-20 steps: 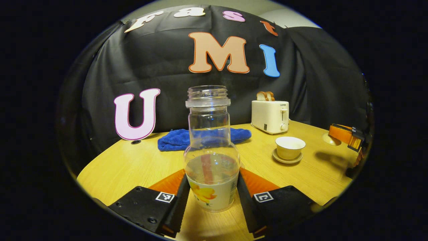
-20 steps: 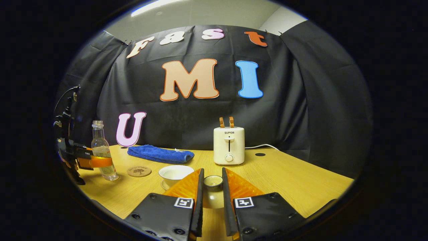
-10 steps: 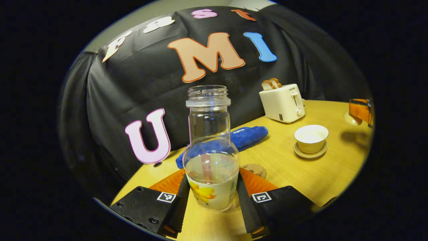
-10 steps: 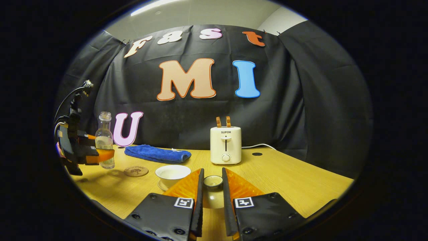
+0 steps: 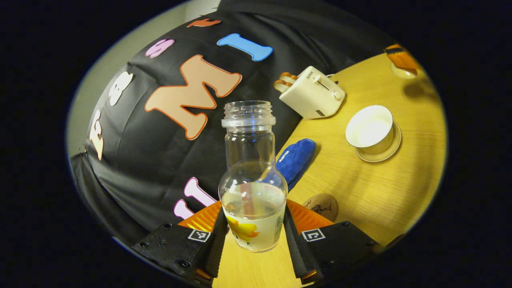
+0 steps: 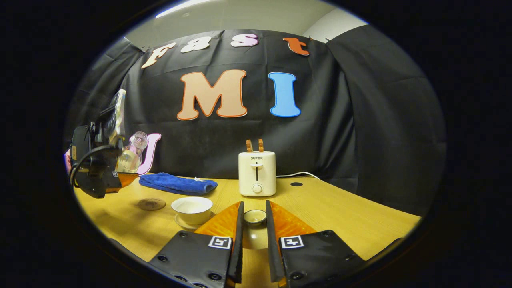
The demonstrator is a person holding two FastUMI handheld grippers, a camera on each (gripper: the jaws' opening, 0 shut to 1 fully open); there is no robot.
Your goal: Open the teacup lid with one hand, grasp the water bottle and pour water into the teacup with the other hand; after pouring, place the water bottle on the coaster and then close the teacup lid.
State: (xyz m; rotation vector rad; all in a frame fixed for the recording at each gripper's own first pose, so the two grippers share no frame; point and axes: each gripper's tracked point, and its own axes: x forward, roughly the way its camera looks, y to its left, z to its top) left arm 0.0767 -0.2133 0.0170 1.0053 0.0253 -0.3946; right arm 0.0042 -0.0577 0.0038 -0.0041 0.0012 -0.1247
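The left gripper (image 5: 253,236) is clamped on the water bottle (image 5: 252,188), both fingers pressing the labelled lower body, with the uncapped neck pointing away from the camera. Compared with one second ago, the bottle has been lifted off the table (image 5: 376,192) and tilted: in the right gripper view the water bottle (image 6: 132,154) now leans with its mouth toward the teacup, held well above the tabletop by the left gripper (image 6: 120,176), whereas it previously stood upright on the wood. In the left gripper view the whole scene has rotated accordingly (the bottle keeps its place between the fingers). The teacup (image 5: 370,130) sits open on its saucer (image 5: 386,150), apart from the bottle's mouth, with the coaster (image 5: 321,207) lying bare just beside the gripper's finger. The right gripper (image 6: 253,236) is closed on the teacup lid (image 6: 255,216), gripping it at the knob, as before. The toaster (image 6: 257,174) and blue cloth (image 6: 178,184) rest at the back of the table
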